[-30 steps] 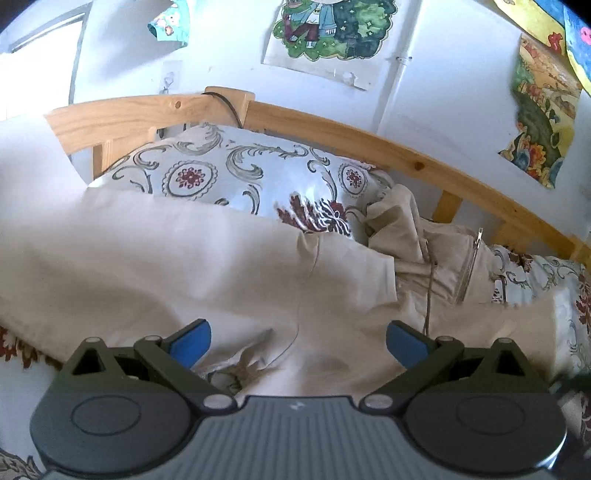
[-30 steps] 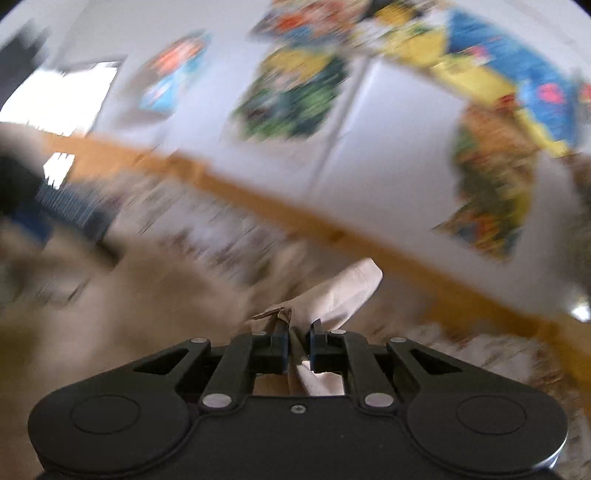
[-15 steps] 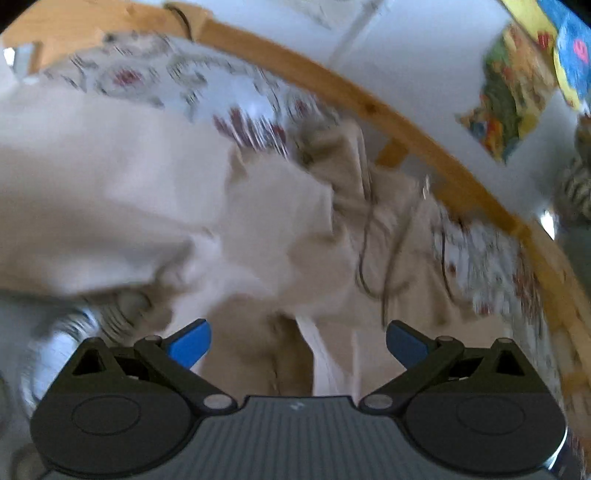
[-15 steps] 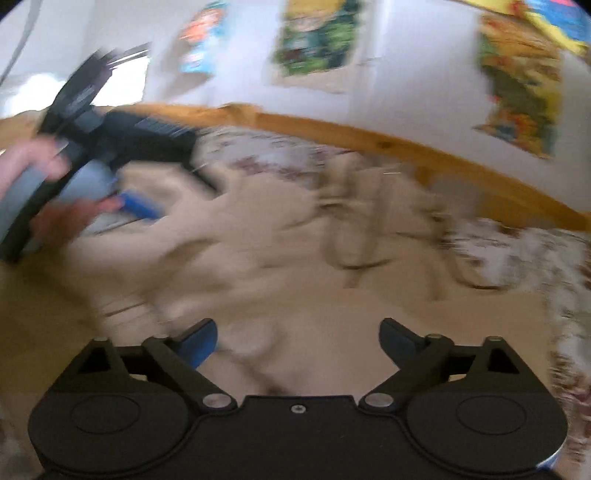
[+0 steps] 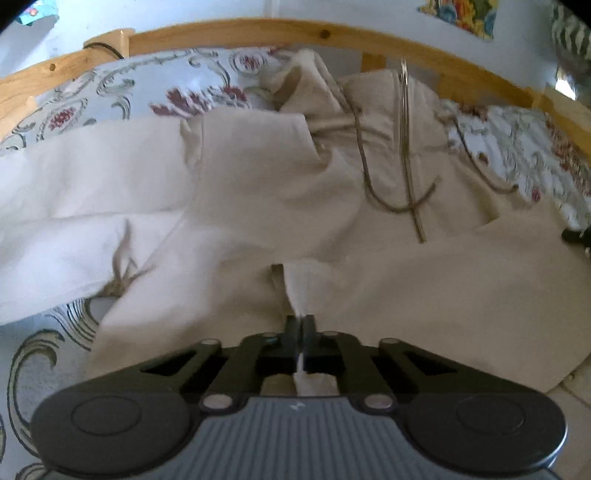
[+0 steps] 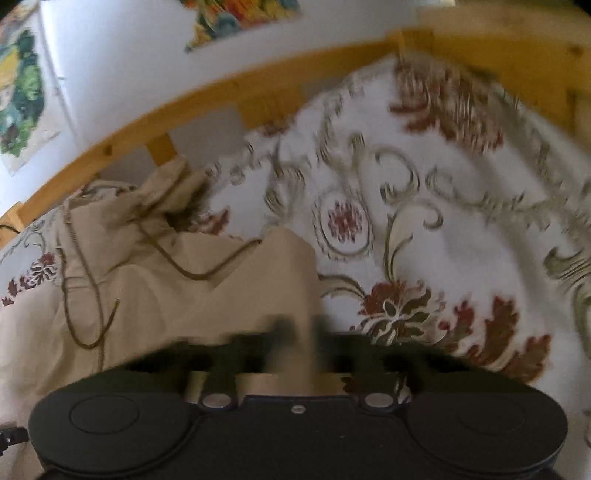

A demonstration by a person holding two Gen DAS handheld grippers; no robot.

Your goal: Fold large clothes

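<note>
Left wrist view: the left gripper (image 5: 300,325) pinches a fold of the beige jacket (image 5: 280,206), which is spread over the patterned bedspread (image 5: 37,369). The right gripper (image 6: 301,332), blurred, clamps the jacket's edge beside a wooden rail (image 6: 229,92).

Wooden-railed bed (image 5: 236,33) – floral bedding (image 6: 424,221), beige garment (image 5: 258,192) spread on it.

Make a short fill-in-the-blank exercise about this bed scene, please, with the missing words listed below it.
1. The left gripper is shut on a fold of the ____ garment.
2. The garment lies on a bed cover with a ____ pattern.
3. The bed frame is made of ____.
4. A dark ____ trails across the garment.

Missing words: beige; floral; wood; drawstring
</note>
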